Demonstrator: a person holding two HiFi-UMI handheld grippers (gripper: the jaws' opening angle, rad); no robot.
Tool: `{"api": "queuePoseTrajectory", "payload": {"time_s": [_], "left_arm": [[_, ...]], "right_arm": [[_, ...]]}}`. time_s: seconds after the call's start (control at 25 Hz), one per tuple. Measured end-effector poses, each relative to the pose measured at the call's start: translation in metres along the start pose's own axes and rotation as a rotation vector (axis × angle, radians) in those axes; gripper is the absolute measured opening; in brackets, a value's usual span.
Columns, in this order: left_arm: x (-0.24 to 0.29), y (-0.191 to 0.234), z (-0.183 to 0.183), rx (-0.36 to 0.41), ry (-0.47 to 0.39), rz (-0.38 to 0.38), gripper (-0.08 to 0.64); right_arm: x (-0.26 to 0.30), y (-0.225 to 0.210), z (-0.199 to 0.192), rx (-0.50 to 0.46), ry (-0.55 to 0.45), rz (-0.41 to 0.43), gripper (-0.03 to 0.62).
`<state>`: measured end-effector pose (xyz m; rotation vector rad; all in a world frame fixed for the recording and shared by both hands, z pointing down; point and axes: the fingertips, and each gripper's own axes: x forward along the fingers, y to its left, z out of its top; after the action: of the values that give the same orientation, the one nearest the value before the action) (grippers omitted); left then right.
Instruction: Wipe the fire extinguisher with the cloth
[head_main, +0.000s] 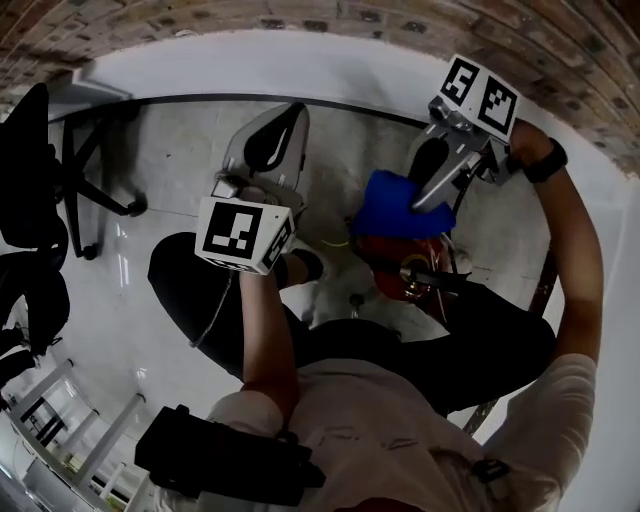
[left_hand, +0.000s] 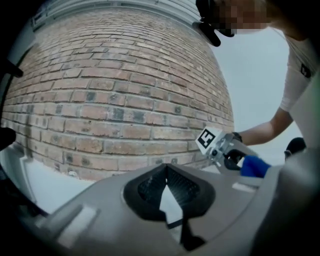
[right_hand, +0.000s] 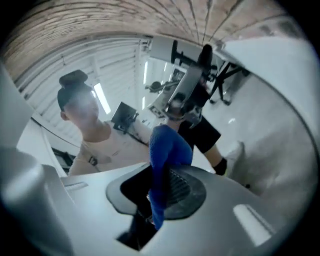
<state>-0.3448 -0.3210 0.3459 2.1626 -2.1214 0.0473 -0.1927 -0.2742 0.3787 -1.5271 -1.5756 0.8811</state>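
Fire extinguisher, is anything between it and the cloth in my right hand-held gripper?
Nothing visible. In the head view the blue cloth, clamped in the right hand-held gripper, sits directly over the top of the red fire extinguisher, with no object between them. Whether the two touch cannot be told.

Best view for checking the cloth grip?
Right gripper view: the cloth sits centre frame, pinched in the jaws of the right gripper. Head view shows it as a blue bunch over the red extinguisher, grip unclear. Left gripper view shows only a small blue bit far off.
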Motion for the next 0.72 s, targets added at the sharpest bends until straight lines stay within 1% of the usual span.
{"api": "queuePoseTrajectory", "payload": {"time_s": [0.08,0.2,0.24,0.28,0.32,0.36,0.4,0.48,0.52,0.6,0.64,0.68,0.72], "left_arm": [[-0.003,0.006,0.000,-0.005,-0.001,0.015,0.002],[-0.007,0.013,-0.005,-0.024,0.003,0.033,0.002],[-0.007,0.014,-0.007,-0.025,0.007,0.035,0.002],[-0.006,0.014,-0.009,-0.025,0.012,0.034,0.002],[-0.006,0.014,-0.010,-0.028,0.021,0.036,0.002],[-0.006,0.014,-0.011,-0.032,0.029,0.038,0.002],[-0.006,0.015,-0.013,-0.033,0.032,0.039,0.002],[-0.005,0.016,-0.019,-0.030,0.033,0.038,0.002],[-0.004,0.017,-0.022,-0.032,0.040,0.041,0.002],[-0.002,0.017,-0.027,-0.037,0.058,0.047,0.002],[-0.001,0.018,-0.029,-0.035,0.065,0.048,0.002],[0.000,0.019,-0.032,-0.033,0.071,0.048,0.002],[0.001,0.020,-0.035,-0.032,0.078,0.049,0.002]], "right_arm": [[0.029,0.009,-0.010,0.054,0.119,0.104,0.063],[0.064,-0.011,-0.033,0.151,0.268,0.202,0.063],[0.070,-0.021,-0.037,0.174,0.286,0.230,0.063],[0.073,-0.031,-0.037,0.190,0.282,0.259,0.063],[0.073,-0.042,-0.036,0.200,0.264,0.278,0.063],[0.073,-0.055,-0.034,0.207,0.246,0.277,0.063],[0.072,-0.073,-0.037,0.218,0.244,0.253,0.063],[0.073,-0.116,-0.057,0.263,0.284,0.186,0.063],[0.075,-0.137,-0.070,0.292,0.298,0.168,0.063],[0.081,-0.174,-0.092,0.327,0.287,0.141,0.063],[0.083,-0.195,-0.103,0.321,0.281,0.106,0.063],[0.085,-0.220,-0.116,0.294,0.287,0.046,0.063],[0.085,-0.248,-0.131,0.253,0.309,-0.036,0.063]]}}
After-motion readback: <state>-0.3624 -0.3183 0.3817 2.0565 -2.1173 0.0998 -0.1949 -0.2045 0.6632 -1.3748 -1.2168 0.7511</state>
